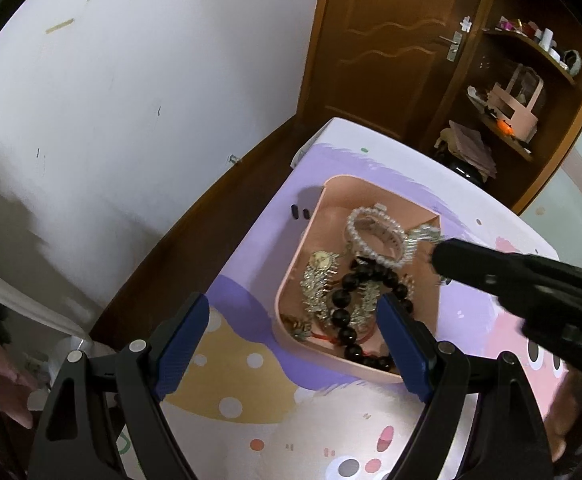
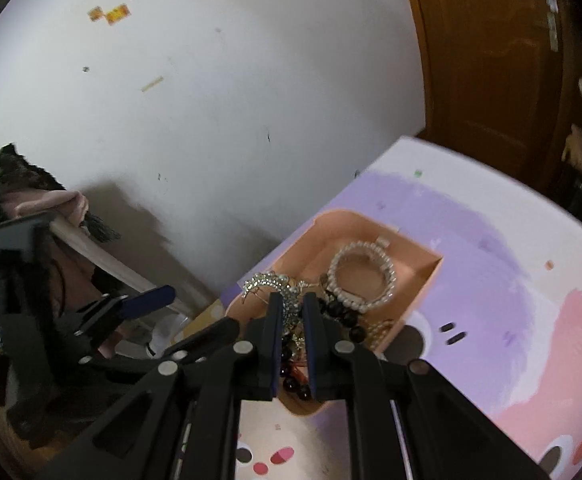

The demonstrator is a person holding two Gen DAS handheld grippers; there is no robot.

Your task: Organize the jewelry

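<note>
Left wrist view: I see my left gripper (image 1: 291, 344) with its blue fingers (image 1: 181, 346) spread wide and nothing between them, poised over the near end of a pink tray (image 1: 439, 300). The tray sits on a counter (image 1: 275, 412) covered in a purple and pink cartoon print. Inside the tray lie a pearl bracelet (image 1: 375, 240), a black bead bracelet (image 1: 345, 308) and a gold and crystal chain (image 1: 319, 284), tangled together. My right gripper (image 1: 435, 258) enters from the right, and a sparkly crystal piece (image 1: 425, 234) shows at its tip above the tray's far edge.

Right wrist view: my right gripper (image 2: 293, 308) has its fingers (image 2: 275, 312) clenched on that crystal piece (image 2: 275, 284), which drapes out to the left over the tray's (image 2: 423, 292) rim. The pearl bracelet (image 2: 361, 280) rests in the tray just beyond, black beads (image 2: 341, 312) beside it. My left gripper (image 2: 147, 300) is visible at the left, off the counter's (image 2: 471, 248) edge.
</note>
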